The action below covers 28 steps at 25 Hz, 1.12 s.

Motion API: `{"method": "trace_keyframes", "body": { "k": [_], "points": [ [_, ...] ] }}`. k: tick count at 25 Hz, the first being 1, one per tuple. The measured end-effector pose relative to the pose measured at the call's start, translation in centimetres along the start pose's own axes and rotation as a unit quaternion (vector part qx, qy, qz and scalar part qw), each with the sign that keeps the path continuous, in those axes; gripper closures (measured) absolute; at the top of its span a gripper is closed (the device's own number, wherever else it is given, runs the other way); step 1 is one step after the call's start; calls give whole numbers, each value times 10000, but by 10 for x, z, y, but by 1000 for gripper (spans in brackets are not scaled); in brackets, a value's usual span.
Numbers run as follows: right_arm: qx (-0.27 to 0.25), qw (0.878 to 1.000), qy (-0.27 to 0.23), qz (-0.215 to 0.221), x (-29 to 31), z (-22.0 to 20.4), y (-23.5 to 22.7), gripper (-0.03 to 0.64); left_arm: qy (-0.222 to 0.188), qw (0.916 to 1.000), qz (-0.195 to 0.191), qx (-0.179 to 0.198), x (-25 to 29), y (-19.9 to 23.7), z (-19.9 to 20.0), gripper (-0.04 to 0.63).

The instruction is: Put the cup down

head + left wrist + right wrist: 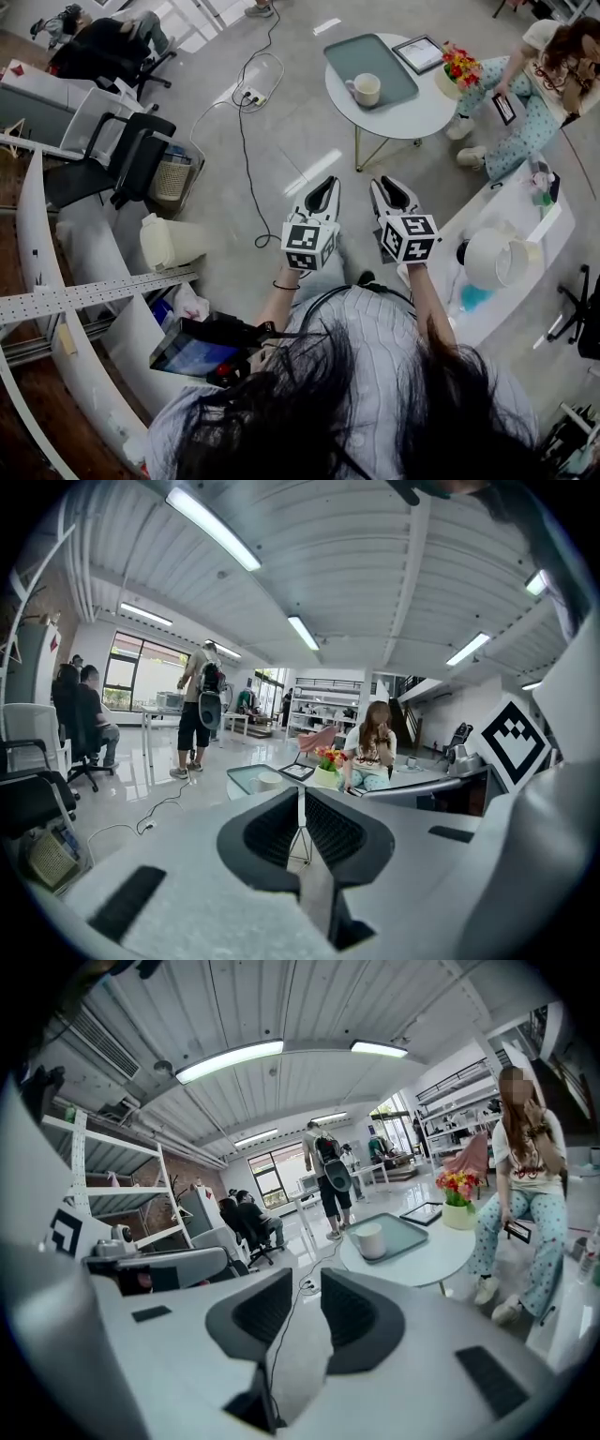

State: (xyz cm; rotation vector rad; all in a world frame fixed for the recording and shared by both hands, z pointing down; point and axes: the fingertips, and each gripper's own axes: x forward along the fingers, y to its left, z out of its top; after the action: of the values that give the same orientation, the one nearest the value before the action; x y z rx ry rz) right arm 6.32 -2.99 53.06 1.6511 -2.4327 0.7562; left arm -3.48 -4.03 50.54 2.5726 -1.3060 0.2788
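A white cup stands on a grey-green tray on a round white table, far ahead of both grippers. The cup and tray also show in the right gripper view, and small in the left gripper view as the cup. My left gripper hangs over the floor with its jaws together and empty. Beside it my right gripper holds nothing; its jaws stand a narrow gap apart.
A person sits at the table's right with a phone. Flowers and a framed tablet share the table. A cable runs across the floor. An office chair stands left, a white counter right. Someone with a backpack stands far off.
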Motion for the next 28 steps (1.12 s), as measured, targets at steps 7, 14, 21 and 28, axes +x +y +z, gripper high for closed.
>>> {"method": "trace_keyframes", "body": {
  "k": [7, 14, 21, 28],
  "points": [
    [8, 9999, -51, 131, -43, -18, 7, 515, -74, 9999, 62, -70, -32, -36, -11, 562],
    [8, 9997, -80, 225, -82, -31, 17, 529, -118, 9998, 122, -75, -61, -61, -21, 561],
    [-116, 9989, -48, 444, -105, -44, 38, 538, -145, 9996, 192, -146, -84, -73, -35, 562],
    [-317, 9977, -43, 591, -121, -48, 48, 545, -222, 9994, 166, -218, -88, -84, -39, 562]
  ]
}}
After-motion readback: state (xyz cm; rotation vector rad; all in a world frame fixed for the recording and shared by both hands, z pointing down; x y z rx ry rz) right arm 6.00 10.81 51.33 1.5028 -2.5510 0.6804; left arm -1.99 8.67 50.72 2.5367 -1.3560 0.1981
